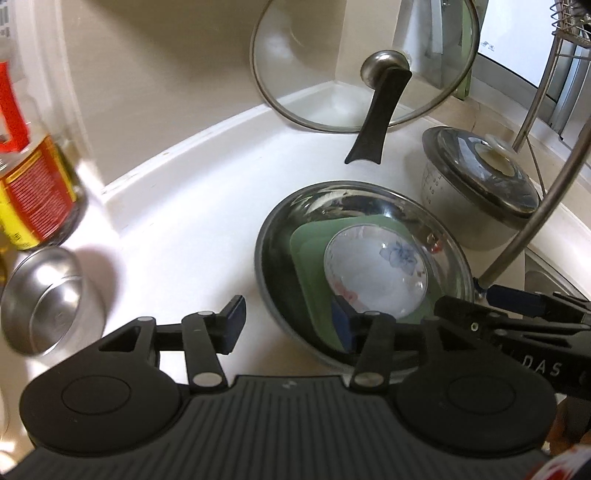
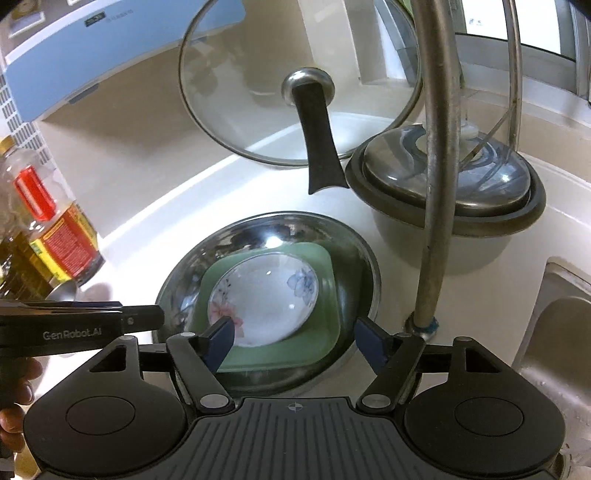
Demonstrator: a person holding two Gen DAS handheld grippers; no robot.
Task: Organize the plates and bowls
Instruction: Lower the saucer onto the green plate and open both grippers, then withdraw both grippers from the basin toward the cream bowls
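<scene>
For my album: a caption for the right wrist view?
Open right gripper above a floral bowl nested in a green dish inside a steel basin.

Bare counter (image 1: 177, 236) lies left of the steel basin (image 1: 280, 221) (faucet pipe (image 2: 437, 184) crowds its right).

Two close wrist views, angled down, sharing the stacked steel basin (image 1: 280, 236).

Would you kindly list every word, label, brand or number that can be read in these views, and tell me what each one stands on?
"GenRobot.AI": on the side of the left hand-held gripper, seen in the right wrist view.
"DAS": end of a partly hidden word on the right hand-held gripper, left wrist view.
Oil bottle label: red and yellow print, too blurred to read.
Measuring marks on the white pot: too small to read.
Blue panel: small dark logo, unreadable.
</scene>
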